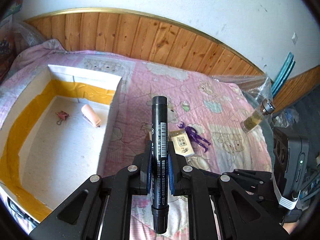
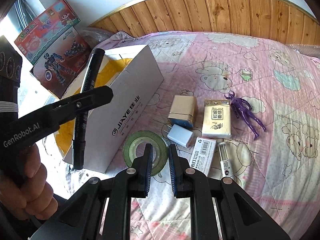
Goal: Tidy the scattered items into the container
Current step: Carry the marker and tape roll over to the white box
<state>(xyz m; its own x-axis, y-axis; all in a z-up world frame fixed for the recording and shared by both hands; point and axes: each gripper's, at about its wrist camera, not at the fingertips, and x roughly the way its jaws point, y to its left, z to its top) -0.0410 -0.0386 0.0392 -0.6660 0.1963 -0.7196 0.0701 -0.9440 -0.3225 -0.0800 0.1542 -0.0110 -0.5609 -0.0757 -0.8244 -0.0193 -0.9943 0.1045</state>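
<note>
L to R: we see the white box (image 1: 60, 140) on the pink bed quilt (image 1: 220, 100), w/ a binder clip (image 1: 62, 116) and a peach roll (image 1: 91, 115) inside. Our left gripper (image 1: 159, 160) has its fingers clamped on a black marker (image 1: 159, 140), held above the quilt just R of the box. Further R, our right gripper (image 2: 160, 168) is nearly closed, nothing between the fingers, over the green tape roll (image 2: 145, 152); charger (image 2: 181, 135), gold box (image 2: 183, 108), tissue pack (image 2: 217, 118), staples box (image 2: 204, 156) and purple figure (image 2: 245, 112) lie loose on the quilt.
</note>
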